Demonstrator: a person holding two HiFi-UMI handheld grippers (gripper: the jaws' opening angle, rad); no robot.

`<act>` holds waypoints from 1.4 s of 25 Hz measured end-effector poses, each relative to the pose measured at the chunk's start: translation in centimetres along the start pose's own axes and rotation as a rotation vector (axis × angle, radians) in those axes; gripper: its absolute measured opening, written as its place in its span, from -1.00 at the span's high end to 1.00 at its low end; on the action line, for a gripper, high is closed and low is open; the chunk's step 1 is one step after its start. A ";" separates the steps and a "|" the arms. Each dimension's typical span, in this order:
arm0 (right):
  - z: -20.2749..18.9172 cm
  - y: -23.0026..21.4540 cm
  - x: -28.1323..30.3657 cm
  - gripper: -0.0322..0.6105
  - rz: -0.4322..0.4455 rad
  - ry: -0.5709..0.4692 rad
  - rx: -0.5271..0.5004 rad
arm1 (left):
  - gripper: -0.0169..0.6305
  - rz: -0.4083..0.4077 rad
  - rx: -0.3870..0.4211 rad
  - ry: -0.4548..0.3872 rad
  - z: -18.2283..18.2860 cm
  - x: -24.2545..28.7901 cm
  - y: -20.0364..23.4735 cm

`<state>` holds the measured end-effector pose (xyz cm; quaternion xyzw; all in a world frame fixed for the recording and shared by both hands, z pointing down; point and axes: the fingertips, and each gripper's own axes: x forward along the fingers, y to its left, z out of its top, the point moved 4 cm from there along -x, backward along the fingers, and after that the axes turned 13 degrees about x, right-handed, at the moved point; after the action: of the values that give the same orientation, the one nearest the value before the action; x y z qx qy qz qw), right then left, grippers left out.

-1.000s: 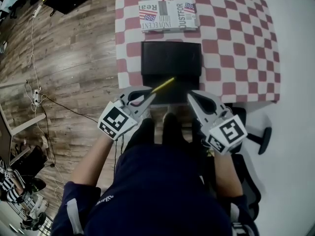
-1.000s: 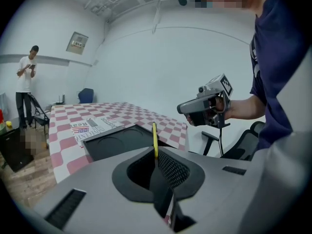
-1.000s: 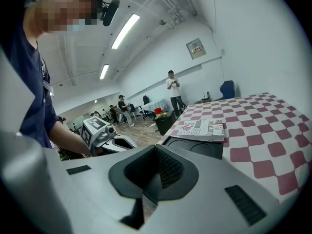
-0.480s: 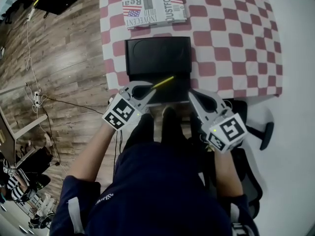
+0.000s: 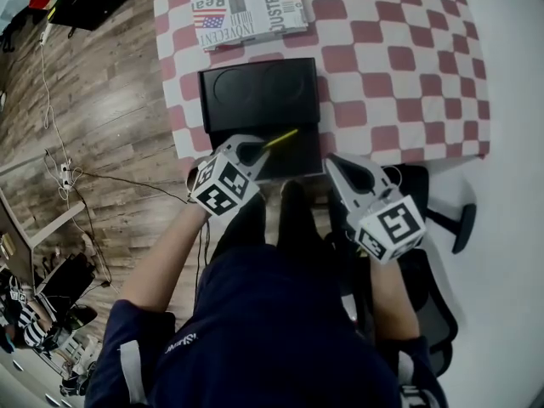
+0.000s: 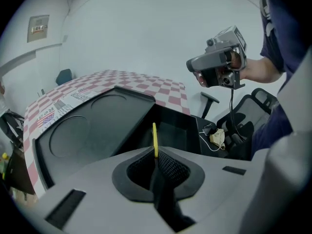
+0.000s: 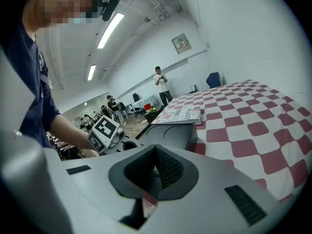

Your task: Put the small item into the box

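Checked table (image 5: 399, 66) carries a black box (image 5: 263, 100), with a newspaper (image 5: 248, 11) at its 12 o'clock. The left gripper (image 5: 254, 150) pinches a yellow stick (image 5: 281, 138) over the box. The right gripper (image 5: 337, 167), at the box's 5 o'clock, has its jaws together on nothing.

Hidden ends and cropped edges

The lower end of the small yellow stick (image 6: 155, 139) sat buried between the closed fingers (image 6: 168, 167) of the left gripper (image 6: 156, 162), low in the frame's middle, so its full length could not be told. That gripper's grey body covered the near wall of the black box (image 6: 178, 130), whose dark inside showed no detail. In the head view the checked worktop (image 5: 399, 49) ran off the top edge. The distant people (image 7: 162, 82) at the right gripper view's left middle were too small to make out.
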<state>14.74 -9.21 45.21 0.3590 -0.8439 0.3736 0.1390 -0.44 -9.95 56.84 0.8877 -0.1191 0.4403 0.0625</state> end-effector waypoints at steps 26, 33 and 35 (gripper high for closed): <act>-0.2 -0.2 -0.2 0.85 -0.003 0.002 0.006 | 0.60 -0.050 0.010 0.115 0.3 1.4 -0.9; 1.5 1.8 0.0 0.85 0.014 -0.011 -0.050 | 0.71 0.055 -0.046 -0.060 3.1 -3.9 0.2; 2.0 2.5 0.1 0.85 0.020 -0.014 -0.069 | 0.73 0.084 -0.062 -0.099 3.5 -5.5 0.4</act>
<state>12.94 -9.60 42.56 0.3484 -0.8607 0.3431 0.1415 -1.09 -10.25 50.30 0.9001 -0.1730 0.3944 0.0654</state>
